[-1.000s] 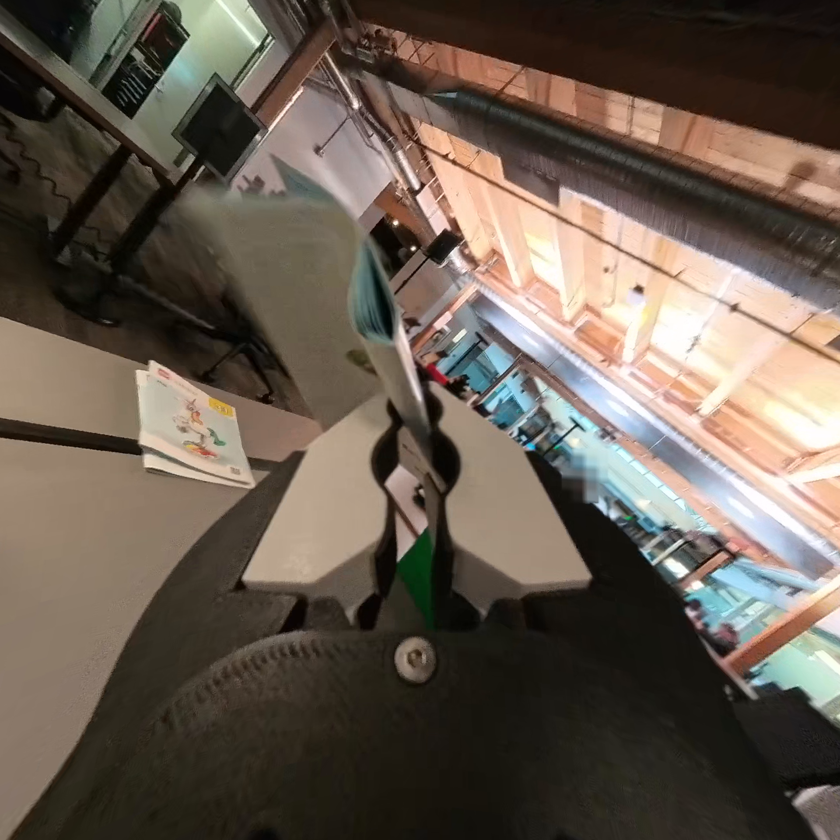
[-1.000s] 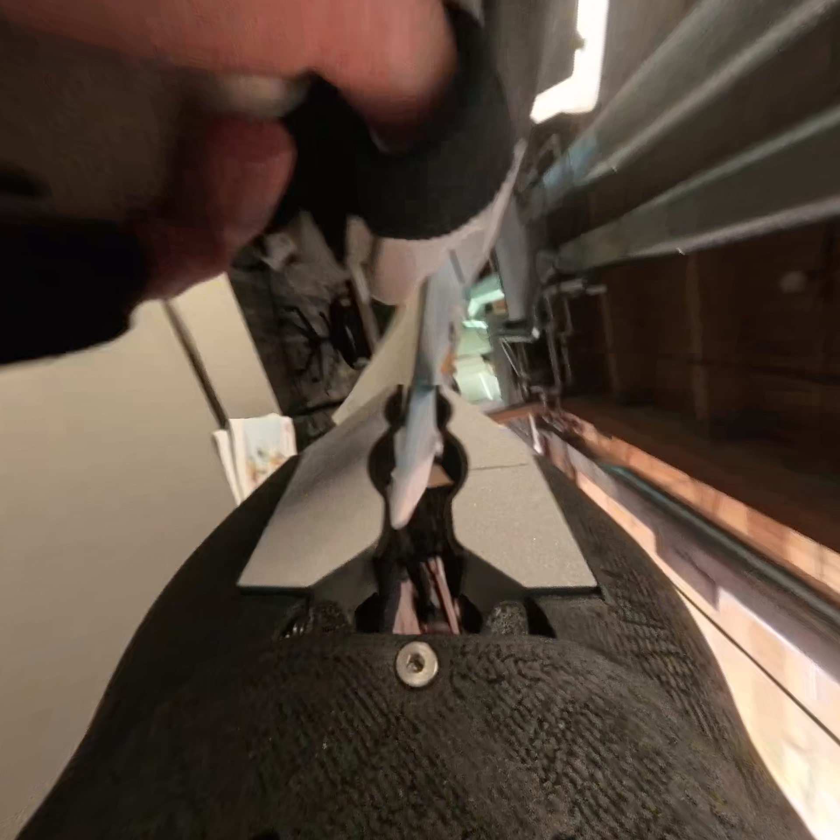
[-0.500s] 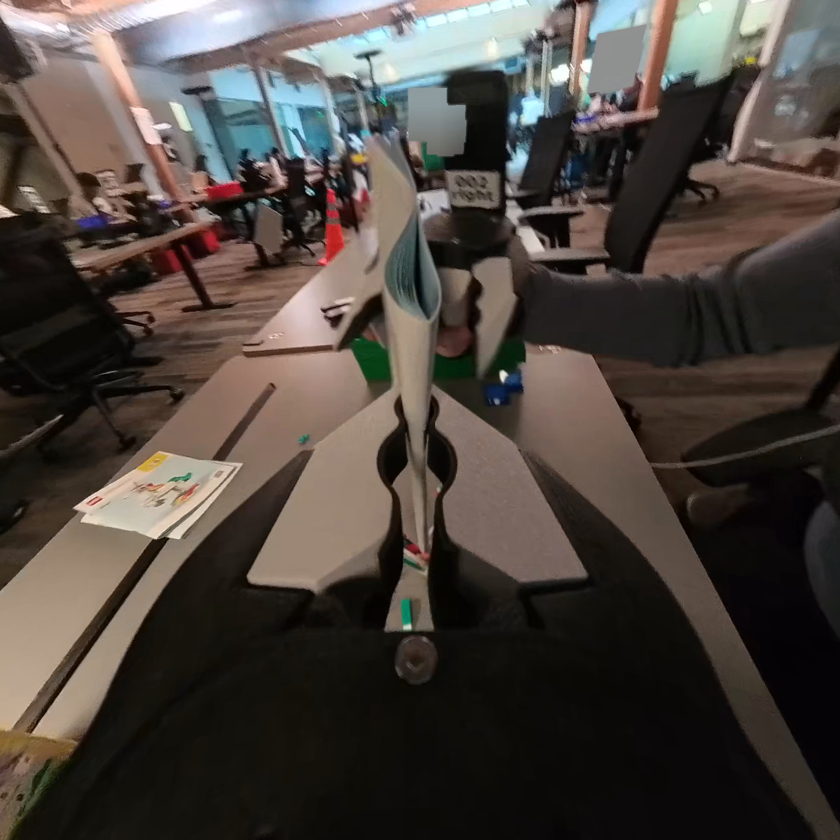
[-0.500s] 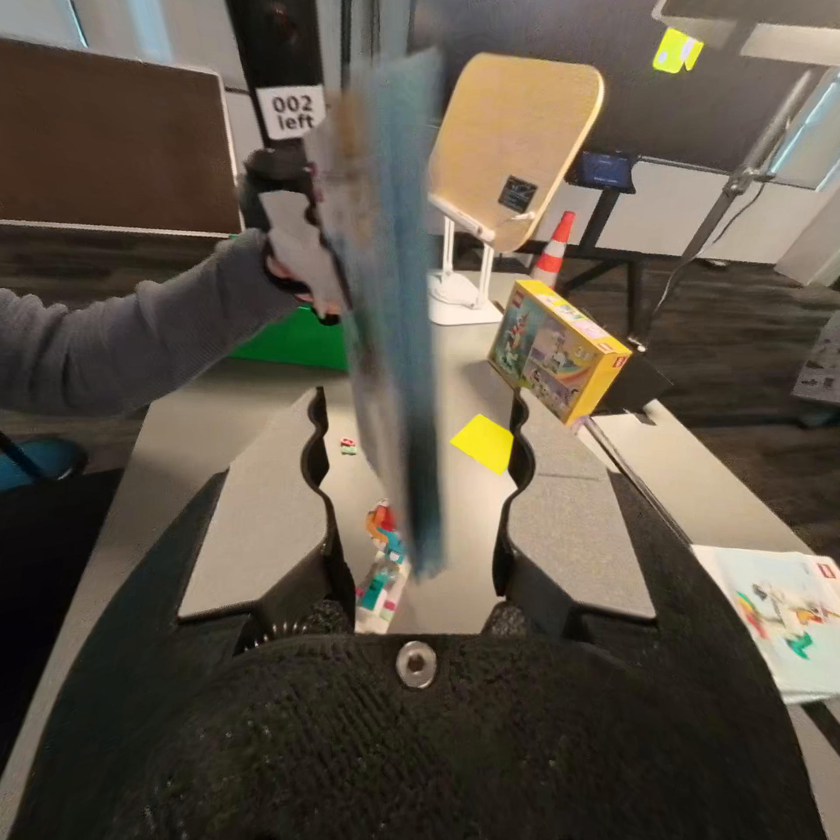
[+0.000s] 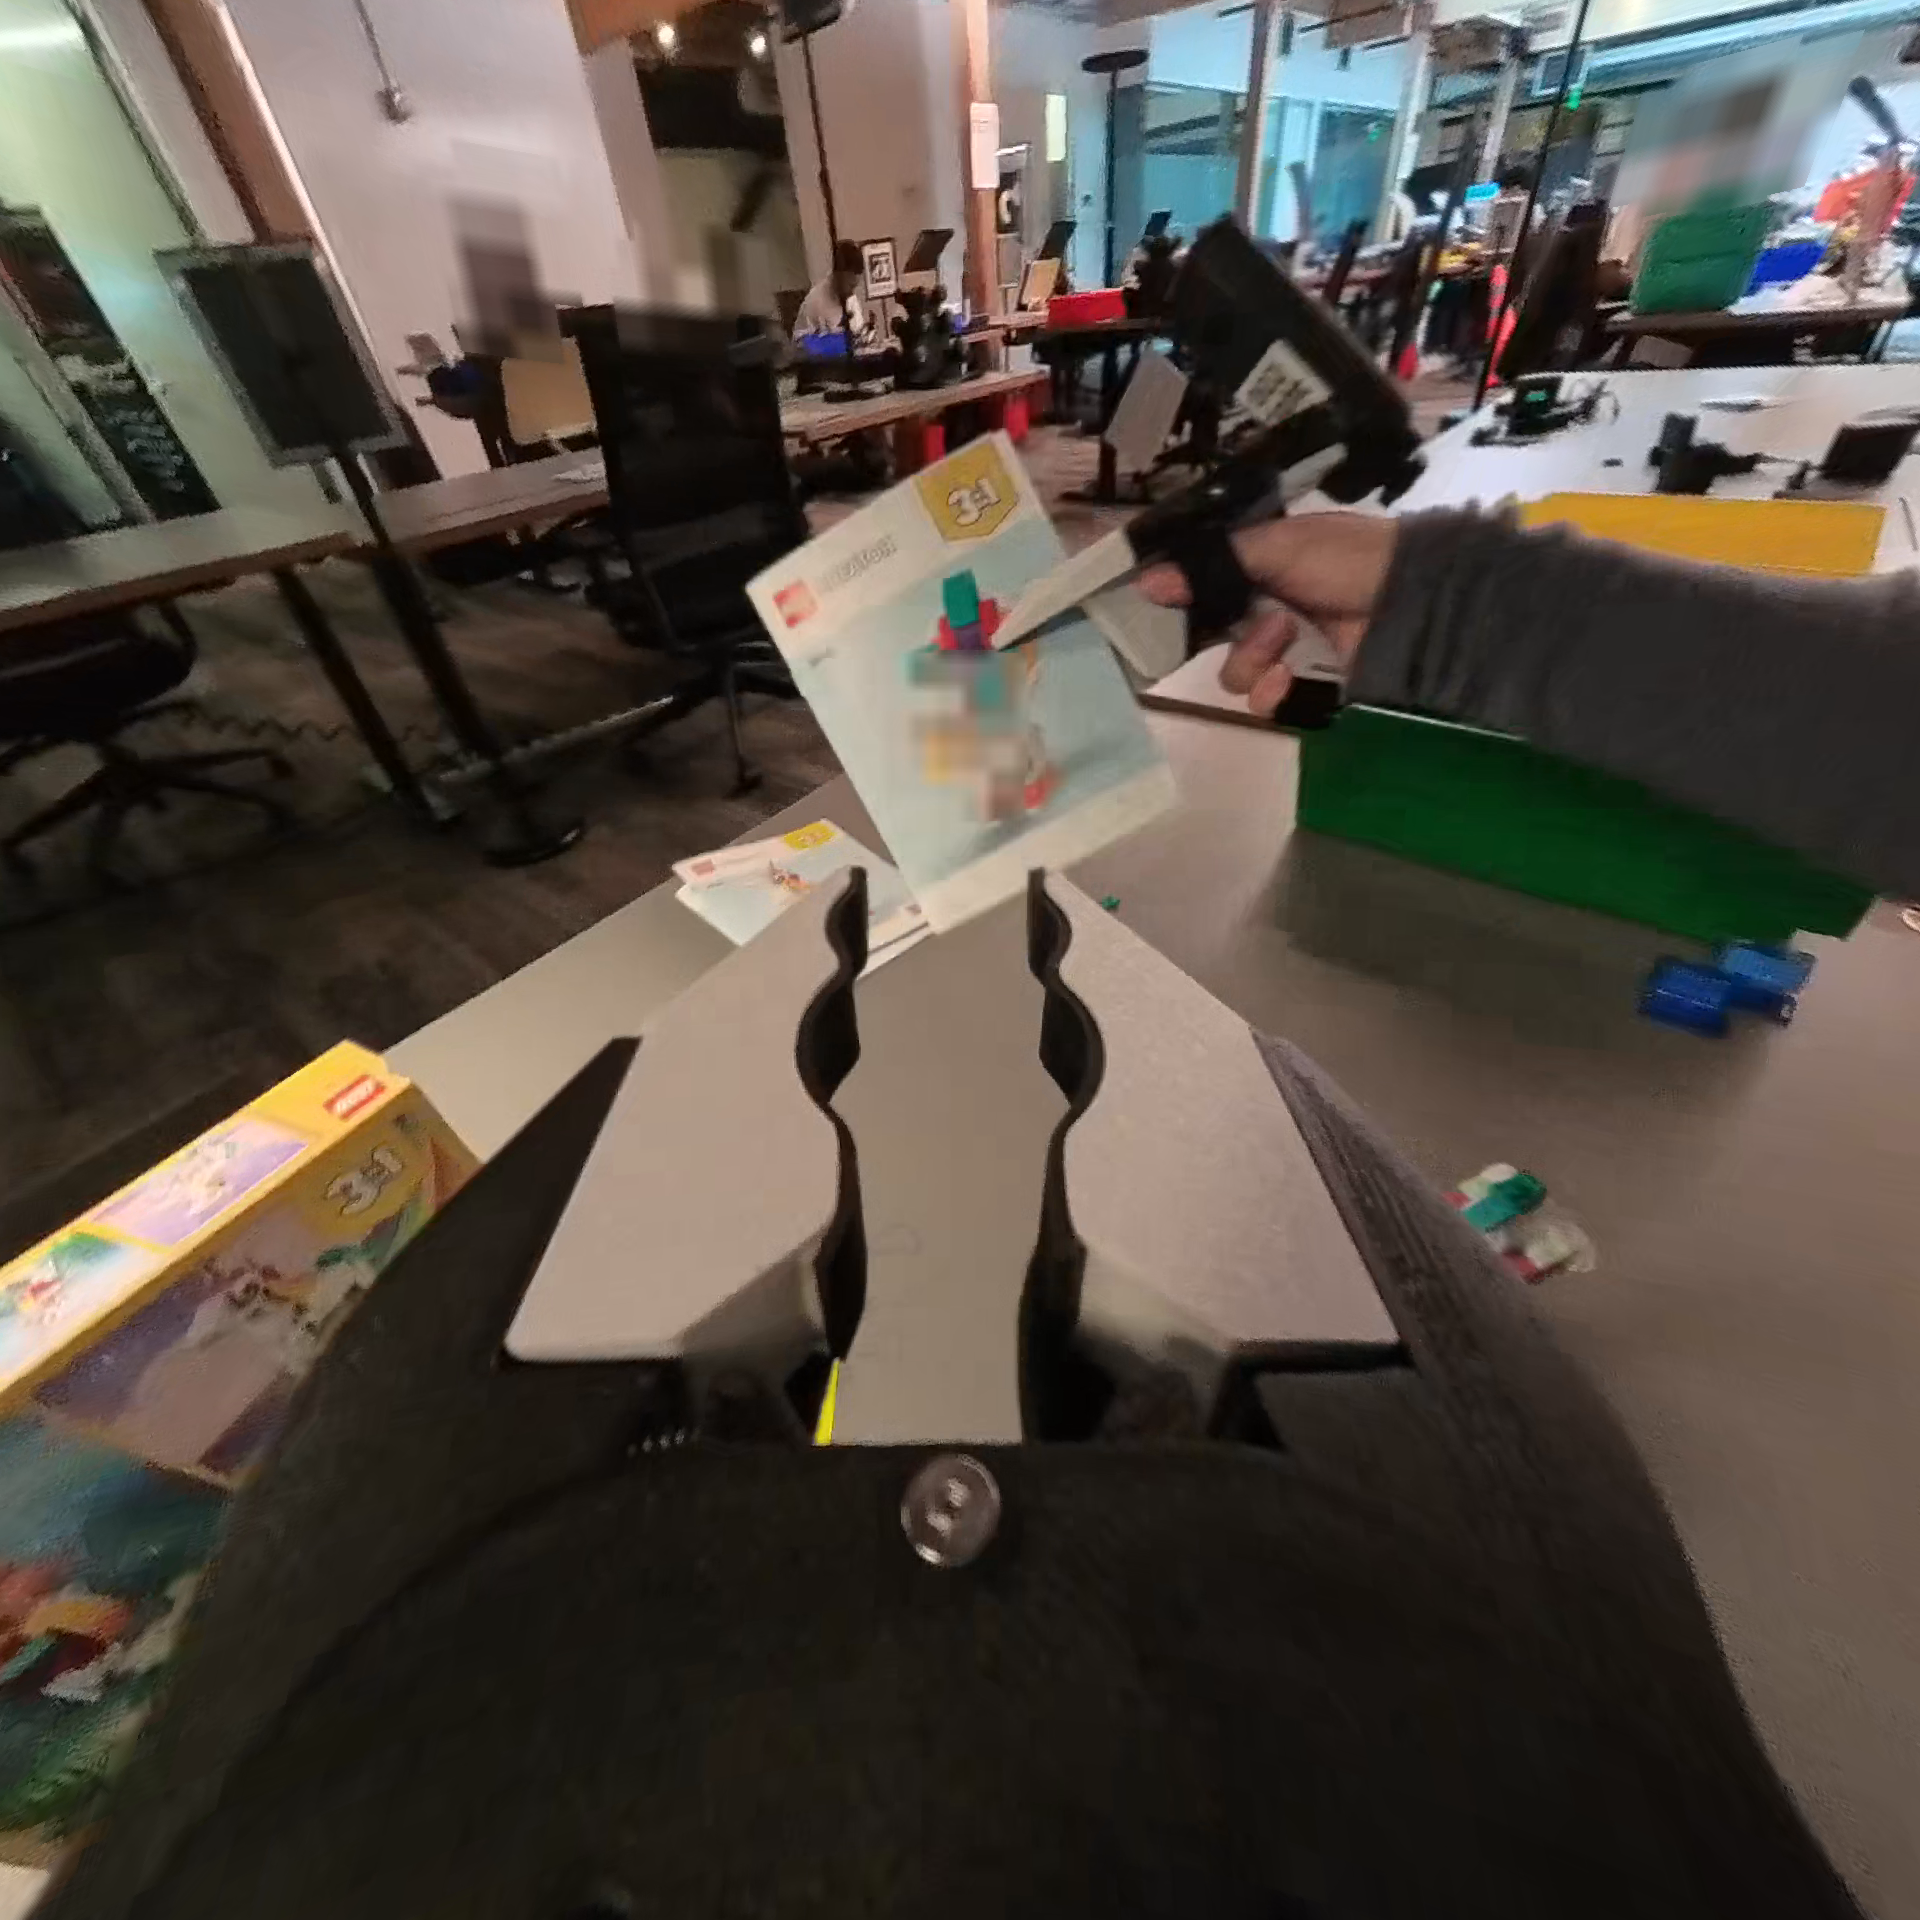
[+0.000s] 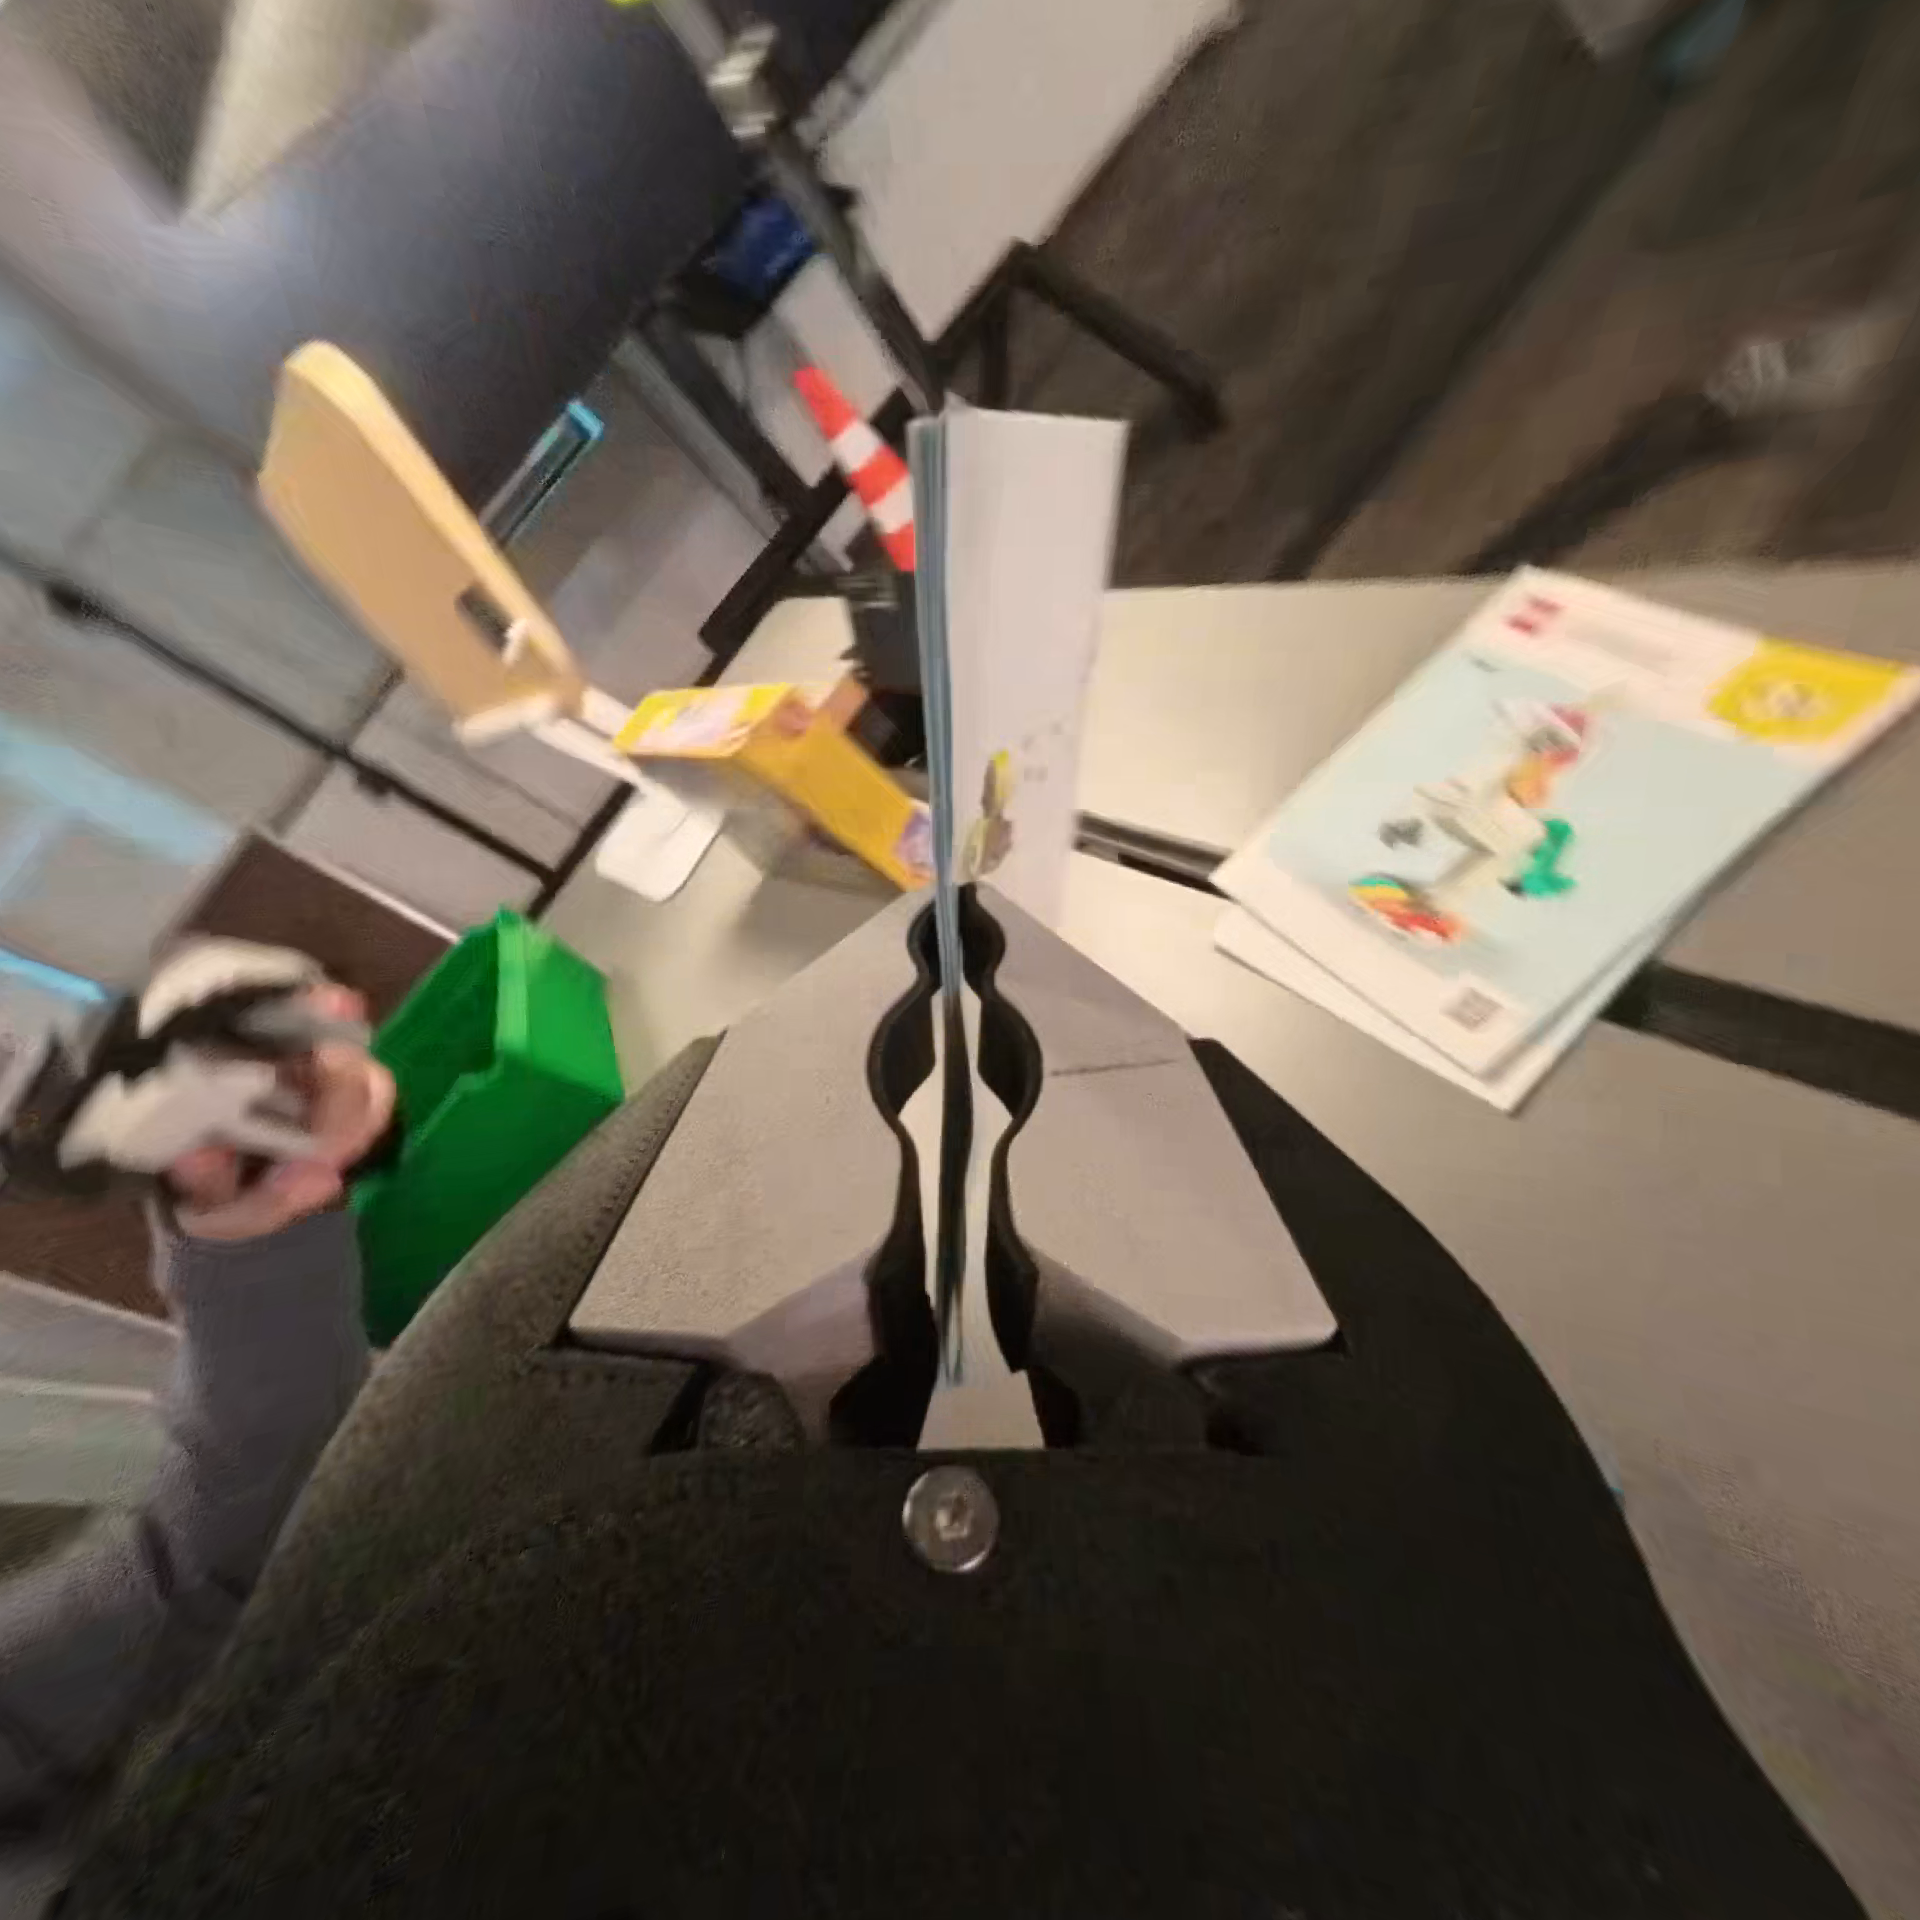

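The left gripper (image 5: 943, 914) stands with its jaws apart and nothing between them, held over the grey table (image 5: 1558, 1091). Low on its left is a yellow toy box (image 5: 187, 1226); past its tips a second booklet (image 5: 764, 888) lies flat at the table's far edge. Just beyond and above the tips hangs the pale blue booklet (image 5: 961, 691), cover facing this camera and tilted, its lower corner near the gap but not in it. It lies ahead and slightly right of the left gripper — apart from it.

The right gripper (image 5: 1023, 623) has the booklet pinched at its upper right edge. In the right wrist view the jaws of that gripper (image 6: 951, 914) are closed on the booklet (image 6: 1013, 644), which is seen edge-on with its long axis running straight out along the fingers. So the right side holds it; the left is merely near.

Further right sit a green bin (image 5: 1558, 821), blue bricks (image 5: 1725, 987) and a few loose pieces (image 5: 1512, 1226).

Both booklets and the box carry a red logo square and a yellow badge; their writing is left unread.
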The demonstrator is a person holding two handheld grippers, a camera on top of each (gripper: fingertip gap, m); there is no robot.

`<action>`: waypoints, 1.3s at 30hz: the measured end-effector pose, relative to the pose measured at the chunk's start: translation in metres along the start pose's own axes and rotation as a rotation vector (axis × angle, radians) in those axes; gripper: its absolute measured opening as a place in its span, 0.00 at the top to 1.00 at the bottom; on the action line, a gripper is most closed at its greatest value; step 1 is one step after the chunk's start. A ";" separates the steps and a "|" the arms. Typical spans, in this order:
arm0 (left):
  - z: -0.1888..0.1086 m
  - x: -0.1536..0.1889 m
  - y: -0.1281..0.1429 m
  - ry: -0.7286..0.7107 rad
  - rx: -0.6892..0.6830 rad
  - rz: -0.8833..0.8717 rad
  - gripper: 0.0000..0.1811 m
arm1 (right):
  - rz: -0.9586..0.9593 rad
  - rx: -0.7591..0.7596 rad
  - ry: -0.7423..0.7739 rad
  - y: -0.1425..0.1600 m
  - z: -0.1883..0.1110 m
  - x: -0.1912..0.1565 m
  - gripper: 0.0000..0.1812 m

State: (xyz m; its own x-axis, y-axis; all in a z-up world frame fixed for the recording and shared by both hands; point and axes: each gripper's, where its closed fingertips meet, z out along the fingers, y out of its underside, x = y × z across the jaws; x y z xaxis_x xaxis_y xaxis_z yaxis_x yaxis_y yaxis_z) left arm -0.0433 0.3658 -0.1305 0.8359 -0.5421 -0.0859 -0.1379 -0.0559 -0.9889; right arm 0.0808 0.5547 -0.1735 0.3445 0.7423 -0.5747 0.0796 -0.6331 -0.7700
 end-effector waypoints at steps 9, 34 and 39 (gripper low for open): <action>0.049 -0.023 0.051 0.013 -0.196 -0.097 0.88 | 0.487 -0.148 -0.173 0.002 0.096 0.110 1.00; 0.140 -0.080 0.049 -0.280 -0.021 -0.237 0.86 | -0.413 0.397 0.366 0.014 -0.032 0.067 0.73; 0.008 -0.013 0.002 -0.425 0.170 0.070 0.88 | -0.770 0.709 0.468 0.037 -0.111 -0.044 0.78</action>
State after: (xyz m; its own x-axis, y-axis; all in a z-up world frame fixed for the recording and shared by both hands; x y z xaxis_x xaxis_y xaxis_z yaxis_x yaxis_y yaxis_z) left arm -0.0505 0.3795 -0.1320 0.9762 -0.1459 -0.1605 -0.1426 0.1259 -0.9817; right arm 0.1722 0.4739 -0.1458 0.7589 0.6308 0.1619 -0.0739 0.3304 -0.9409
